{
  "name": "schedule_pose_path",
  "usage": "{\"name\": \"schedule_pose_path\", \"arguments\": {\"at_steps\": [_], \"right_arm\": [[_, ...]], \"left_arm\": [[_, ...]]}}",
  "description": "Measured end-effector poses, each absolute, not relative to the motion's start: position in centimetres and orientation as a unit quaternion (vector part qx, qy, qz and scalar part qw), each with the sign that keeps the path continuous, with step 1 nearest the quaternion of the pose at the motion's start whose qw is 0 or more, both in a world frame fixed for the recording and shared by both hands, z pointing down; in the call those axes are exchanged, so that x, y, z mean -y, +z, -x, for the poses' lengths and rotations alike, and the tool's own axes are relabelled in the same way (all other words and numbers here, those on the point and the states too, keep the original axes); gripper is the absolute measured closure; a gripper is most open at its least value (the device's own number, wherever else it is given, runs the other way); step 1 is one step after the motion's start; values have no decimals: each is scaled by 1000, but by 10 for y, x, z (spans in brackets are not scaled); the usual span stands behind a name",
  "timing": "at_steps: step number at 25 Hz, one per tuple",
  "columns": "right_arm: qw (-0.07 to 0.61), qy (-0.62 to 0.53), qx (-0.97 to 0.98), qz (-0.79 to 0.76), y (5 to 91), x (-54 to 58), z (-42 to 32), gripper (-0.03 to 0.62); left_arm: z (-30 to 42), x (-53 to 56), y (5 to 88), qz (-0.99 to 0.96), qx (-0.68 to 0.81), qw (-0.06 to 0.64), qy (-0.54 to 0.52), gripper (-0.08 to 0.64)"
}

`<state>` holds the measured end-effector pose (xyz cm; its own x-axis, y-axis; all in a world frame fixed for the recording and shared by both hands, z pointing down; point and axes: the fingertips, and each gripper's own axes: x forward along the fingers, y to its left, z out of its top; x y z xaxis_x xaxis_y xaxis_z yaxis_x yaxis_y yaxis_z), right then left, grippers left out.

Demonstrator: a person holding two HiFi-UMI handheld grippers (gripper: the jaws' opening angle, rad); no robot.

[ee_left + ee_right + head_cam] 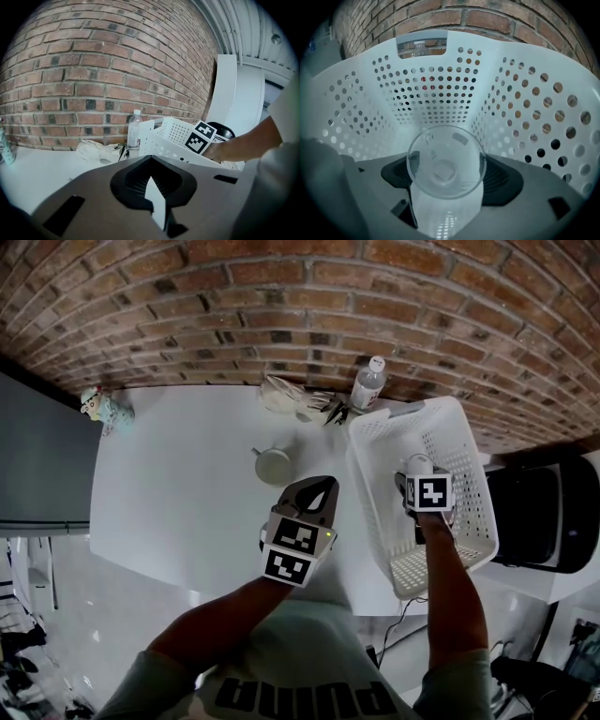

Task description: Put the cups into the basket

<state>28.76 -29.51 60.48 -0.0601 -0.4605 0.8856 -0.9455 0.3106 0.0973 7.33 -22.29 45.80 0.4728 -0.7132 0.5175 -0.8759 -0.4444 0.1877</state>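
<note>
A white perforated basket [373, 486] stands at the table's right end. My right gripper [418, 472] is down inside it, shut on a clear plastic cup [418, 461]. In the right gripper view the clear cup [444, 161] lies between the jaws with its mouth toward the camera, and the basket wall [431, 84] is close ahead. A second cup [273, 465], pale with a small handle, stands on the white table [178, 493] left of the basket. My left gripper [322, 486] hovers just near of that cup, jaw tips together and nothing held.
A water bottle [368, 382] and a crumpled white cloth [289, 395] lie against the brick wall behind the basket. A small figurine [101, 407] stands at the table's far left corner. A dark chair [539, 517] sits right of the basket.
</note>
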Motion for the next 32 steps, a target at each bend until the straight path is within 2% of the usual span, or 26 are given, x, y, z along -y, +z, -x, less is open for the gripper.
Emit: {"name": "schedule_pose_path", "arguments": {"at_steps": [17, 32], "right_arm": [[434, 279, 685, -515, 594, 281, -285, 186], [313, 247, 740, -541, 478, 251, -257, 187]], "left_arm": [[-74, 229, 464, -831, 474, 226, 186, 554], [-66, 216, 451, -842, 461, 222, 169, 554]]}}
